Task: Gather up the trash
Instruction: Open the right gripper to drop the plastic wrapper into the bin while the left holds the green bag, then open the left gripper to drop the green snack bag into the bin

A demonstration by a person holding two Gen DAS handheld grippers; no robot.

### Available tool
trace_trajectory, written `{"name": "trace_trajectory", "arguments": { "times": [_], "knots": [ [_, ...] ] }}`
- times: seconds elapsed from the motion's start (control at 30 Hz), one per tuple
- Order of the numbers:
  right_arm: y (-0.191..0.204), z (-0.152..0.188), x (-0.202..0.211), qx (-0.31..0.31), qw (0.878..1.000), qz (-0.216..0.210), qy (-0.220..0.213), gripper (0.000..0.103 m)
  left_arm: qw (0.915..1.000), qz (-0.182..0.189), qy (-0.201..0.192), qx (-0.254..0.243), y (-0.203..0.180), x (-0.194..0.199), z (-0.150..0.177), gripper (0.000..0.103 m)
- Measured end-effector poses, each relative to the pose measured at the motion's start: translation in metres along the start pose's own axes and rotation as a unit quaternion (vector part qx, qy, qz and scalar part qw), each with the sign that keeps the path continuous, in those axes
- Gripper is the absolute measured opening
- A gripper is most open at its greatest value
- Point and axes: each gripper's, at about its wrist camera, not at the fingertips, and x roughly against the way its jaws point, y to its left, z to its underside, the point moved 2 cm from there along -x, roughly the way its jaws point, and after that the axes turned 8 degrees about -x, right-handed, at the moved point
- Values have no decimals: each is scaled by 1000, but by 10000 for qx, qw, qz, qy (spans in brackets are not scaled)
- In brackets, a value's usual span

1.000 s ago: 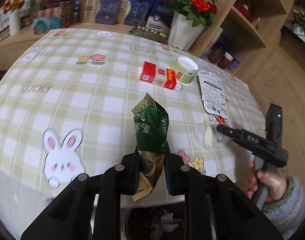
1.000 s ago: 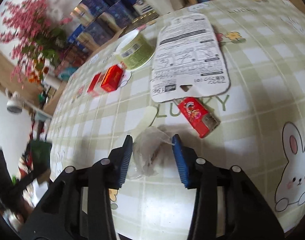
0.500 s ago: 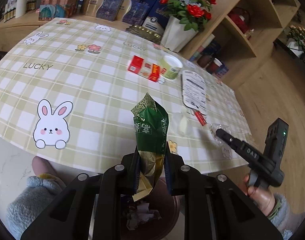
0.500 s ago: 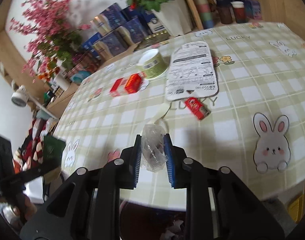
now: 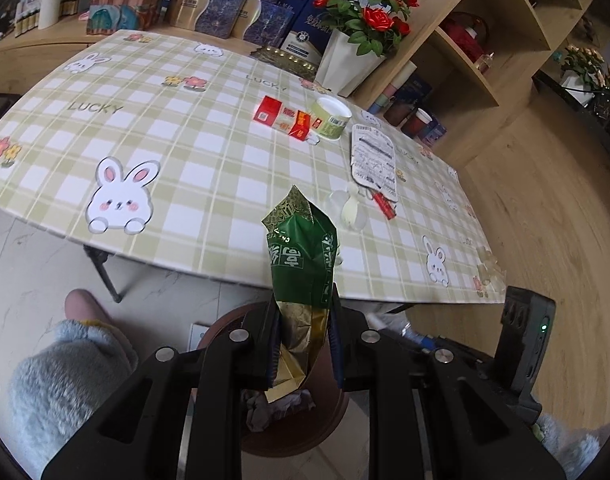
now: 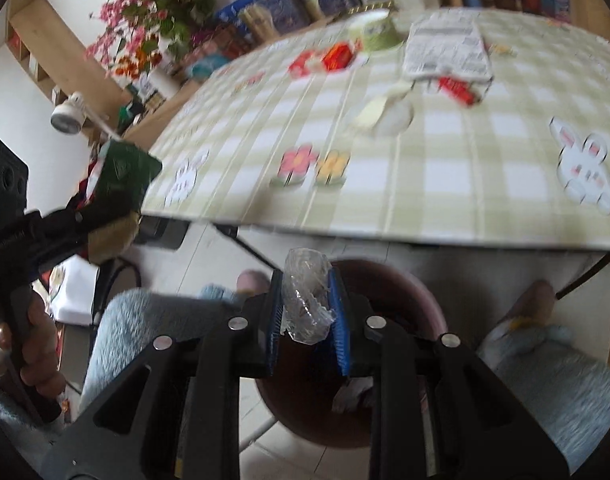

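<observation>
My left gripper is shut on a green snack bag, which stands upright between the pads, off the table's near edge and over a dark reddish bin on the floor. My right gripper is shut on a crumpled clear plastic wrapper, above the same bin. In the right wrist view the left gripper shows at the left with the green bag. On the checked table lie a red box, a green cup, a white printed card, a small red packet and a pale spoon.
The bin holds crumpled paper. A person's knees in fluffy blue sleeves flank it. A black table leg stands to the left. A white vase of red roses and wooden shelves are behind the table.
The right gripper shut on the clear wrapper and lifted it off the table. Both grippers drew back from the table to over the bin; the left kept the green bag.
</observation>
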Motion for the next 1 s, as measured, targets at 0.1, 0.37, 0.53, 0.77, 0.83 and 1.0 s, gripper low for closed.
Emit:
{"name": "trace_trajectory", "arguments": {
  "times": [0.1, 0.37, 0.53, 0.77, 0.83, 1.0],
  "knots": [
    [5, 10, -8, 171, 9994, 267, 167, 25, 10000, -20, 30, 65, 5, 3, 10, 20],
    [10, 19, -18, 320, 9975, 494, 389, 27, 9995, -33, 62, 303, 16, 6, 20, 20],
    [13, 17, -17, 397, 9973, 496, 355, 37, 9995, 5, 79, 314, 14, 5, 20, 20],
    [6, 13, -3, 336, 9946, 978, -89, 84, 9994, -2, 178, 293, 11, 0, 25, 20],
    [1, 11, -1, 249, 9936, 1090, -173, 91, 9993, -22, 237, 279, 10, -3, 27, 20],
    [-11, 7, 14, 10, 9890, 1370, -562, 95, 9988, -110, 443, 165, 4, -15, 36, 20]
  ]
}}
